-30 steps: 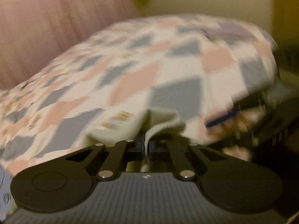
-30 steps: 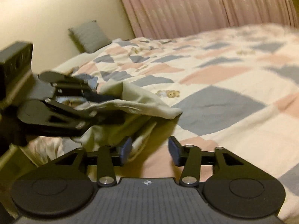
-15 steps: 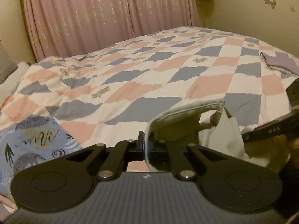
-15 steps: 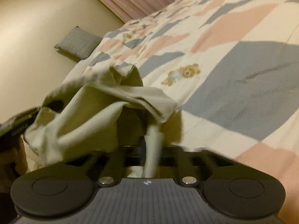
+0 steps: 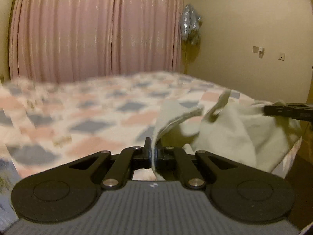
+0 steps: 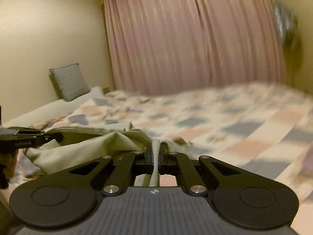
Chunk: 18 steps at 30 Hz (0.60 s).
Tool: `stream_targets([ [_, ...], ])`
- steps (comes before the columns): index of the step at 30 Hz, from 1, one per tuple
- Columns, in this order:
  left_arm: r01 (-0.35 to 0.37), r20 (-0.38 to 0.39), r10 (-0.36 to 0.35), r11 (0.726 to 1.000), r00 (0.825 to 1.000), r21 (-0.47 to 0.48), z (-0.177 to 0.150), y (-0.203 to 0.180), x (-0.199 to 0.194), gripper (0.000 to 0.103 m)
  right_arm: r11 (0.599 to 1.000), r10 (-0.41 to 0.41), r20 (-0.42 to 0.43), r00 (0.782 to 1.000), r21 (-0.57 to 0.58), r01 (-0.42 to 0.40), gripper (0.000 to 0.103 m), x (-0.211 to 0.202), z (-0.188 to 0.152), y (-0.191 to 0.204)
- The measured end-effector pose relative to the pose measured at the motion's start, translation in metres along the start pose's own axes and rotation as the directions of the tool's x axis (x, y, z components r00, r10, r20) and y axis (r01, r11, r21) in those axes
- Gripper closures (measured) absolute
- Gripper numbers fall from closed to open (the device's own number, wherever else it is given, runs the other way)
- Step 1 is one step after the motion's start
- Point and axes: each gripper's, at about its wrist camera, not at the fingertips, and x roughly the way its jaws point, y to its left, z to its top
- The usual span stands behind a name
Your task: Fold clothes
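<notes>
Over the near edge of the checkered quilt (image 5: 101,115) you've got the pale cream garment (image 5: 227,135) lifted, strung between both tools. Your left gripper (image 5: 153,152) is clamped on a hemmed edge of it: fingers pressed together, fabric pinched between the pads and a strip trailing down behind them. Your right gripper (image 6: 156,155) is likewise closed on a folded band of the same garment (image 6: 82,148), cloth running straight through the pads and out the back. In the right wrist view your left tool sits at the far left edge, with cloth bunched and sagging between it and your right tool; a bit of your hand (image 6: 8,160) shows under it. In the left wrist view your right tool pokes in from the right edge, at the top of the bunched fabric. The garment is crumpled, not flat; whether its lowest folds touch the quilt, can't tell. Quilt is motion-blurred in both views. Pink curtain (image 6: 187,39) covers the back wall, grey cushion (image 6: 68,82) leans against the left wall at the head of the bed.
</notes>
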Motion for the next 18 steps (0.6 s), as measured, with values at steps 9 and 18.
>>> stream_targets([
  [9,-0.073,-0.260,0.048,0.993,0.964,-0.088,-0.087,0.015,0.033,0.089,0.995,-0.034,-0.191,0.981,0.087,0.051,0.082,0.004,-0.074,-0.022],
  [18,0.158,-0.273,-0.162,0.987,0.948,-0.034,-0.062,-0.016,0.095,0.062,0.988,-0.002,-0.309,0.951,0.144,0.049,0.054,0.041,-0.108,-0.043],
])
